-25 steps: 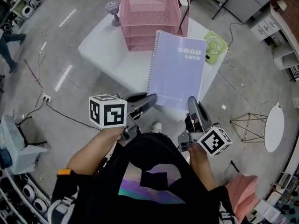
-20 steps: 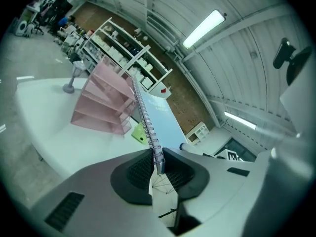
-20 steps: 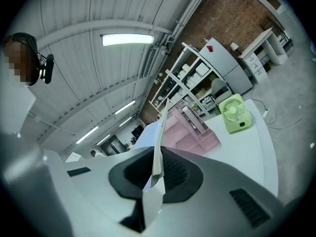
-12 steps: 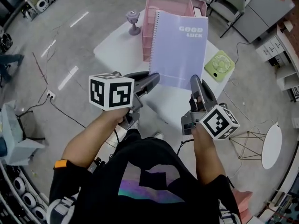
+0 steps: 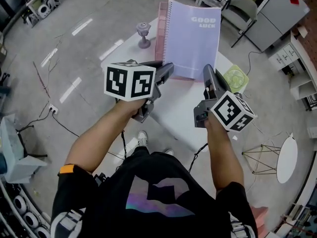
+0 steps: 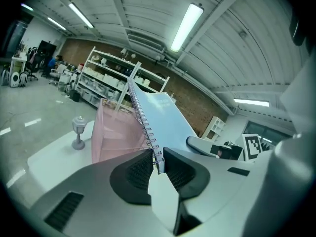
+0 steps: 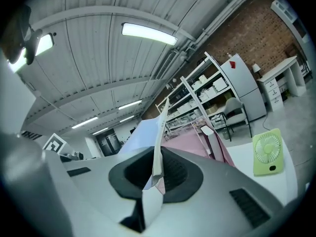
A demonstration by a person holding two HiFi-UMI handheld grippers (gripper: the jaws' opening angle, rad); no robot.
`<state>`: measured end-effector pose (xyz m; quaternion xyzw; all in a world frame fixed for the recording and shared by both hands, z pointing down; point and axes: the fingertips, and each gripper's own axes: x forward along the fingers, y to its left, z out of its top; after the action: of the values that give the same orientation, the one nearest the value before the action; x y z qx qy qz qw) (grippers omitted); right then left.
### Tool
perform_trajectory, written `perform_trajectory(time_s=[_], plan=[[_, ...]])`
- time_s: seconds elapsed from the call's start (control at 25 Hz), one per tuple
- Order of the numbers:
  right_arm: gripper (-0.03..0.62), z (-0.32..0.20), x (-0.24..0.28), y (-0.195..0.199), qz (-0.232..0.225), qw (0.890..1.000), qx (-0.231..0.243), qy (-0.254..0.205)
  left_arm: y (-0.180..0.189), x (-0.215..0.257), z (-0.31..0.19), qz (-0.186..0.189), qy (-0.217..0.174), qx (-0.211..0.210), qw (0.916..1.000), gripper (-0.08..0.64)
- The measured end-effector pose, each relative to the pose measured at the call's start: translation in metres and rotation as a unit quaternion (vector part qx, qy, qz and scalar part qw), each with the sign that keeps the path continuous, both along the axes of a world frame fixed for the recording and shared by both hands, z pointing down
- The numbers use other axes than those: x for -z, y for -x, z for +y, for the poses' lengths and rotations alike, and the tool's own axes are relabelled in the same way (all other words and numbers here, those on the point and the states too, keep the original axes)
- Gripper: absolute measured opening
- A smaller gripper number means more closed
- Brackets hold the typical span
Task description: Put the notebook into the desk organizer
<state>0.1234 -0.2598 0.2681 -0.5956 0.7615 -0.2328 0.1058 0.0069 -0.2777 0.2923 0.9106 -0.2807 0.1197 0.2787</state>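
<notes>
notebook point(image 5: 192, 38) lifted higher, fronting organizer point(image 5: 162, 33)

We find the near half of the table point(image 5: 173, 113) bare, so there is open room to come in low from our side. Ahead, the notebook point(image 5: 192, 38) stands upright in the air and screens most of the organizer point(image 5: 161, 29); only the organizer's left edge shows past it. A goblet point(image 5: 143, 35) stands just beside the organizer on the left. A fan point(image 5: 237, 76) sits near the table's right edge, apart from the organizer, with bare top between. A dark slab point(image 7: 219, 149) leans at the organizer's right side. Above the organizer the air is open.
</notes>
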Motion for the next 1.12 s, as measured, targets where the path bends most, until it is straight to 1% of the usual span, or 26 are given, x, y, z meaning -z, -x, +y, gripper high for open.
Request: perform_trajectory(time_s=[0.12,0.48,0.72,0.92,1.12], plan=[[0.043,-0.018,0.004,0.0,0.019,1.0,-0.012,-0.006,-0.001,0.001,-0.018,-0.018,-0.02,0.003,0.9996,0.071],[0.043,-0.081,0.01,-0.005,0.073,0.996,-0.046,-0.009,-0.012,0.001,-0.082,-0.047,-0.065,0.001,0.9967,0.075],[0.043,-0.115,0.006,-0.01,0.103,0.992,-0.073,0.005,-0.02,-0.003,-0.115,-0.07,-0.094,-0.011,0.9931,0.08],[0.044,-0.137,0.004,-0.019,0.129,0.987,-0.089,0.021,-0.033,-0.001,-0.136,-0.097,-0.118,-0.011,0.9882,0.084],[0.044,-0.153,-0.004,-0.022,0.151,0.983,-0.098,0.042,-0.037,-0.006,-0.149,-0.118,-0.125,-0.005,0.9852,0.089]])
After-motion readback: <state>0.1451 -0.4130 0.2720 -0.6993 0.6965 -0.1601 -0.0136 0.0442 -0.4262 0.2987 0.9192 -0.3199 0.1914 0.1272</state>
